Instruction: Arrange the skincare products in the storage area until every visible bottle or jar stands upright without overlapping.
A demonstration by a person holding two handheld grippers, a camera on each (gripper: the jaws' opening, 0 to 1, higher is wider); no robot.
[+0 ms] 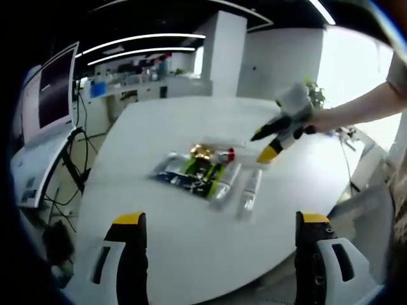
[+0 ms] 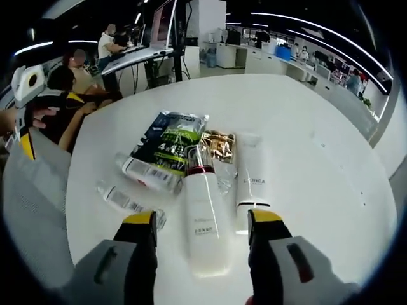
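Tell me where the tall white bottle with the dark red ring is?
In the right gripper view, the tall white bottle with the dark red ring lies flat on the white round table, just ahead of the open right claw, beside a white tube.

bare table (image 2: pixel 318 159) around clustered products (image 2: pixel 191 171)

In my right gripper view, a tall bottle (image 2: pixel 203 216) lies at centre frame on the table (image 2: pixel 318 190), a tube (image 2: pixel 252 181) just right of it. A packet (image 2: pixel 170 141) sits upper left of the bottle, two small bottles (image 2: pixel 147 173) (image 2: pixel 127 202) lower left. A monitor (image 2: pixel 162 24) stands at the top.
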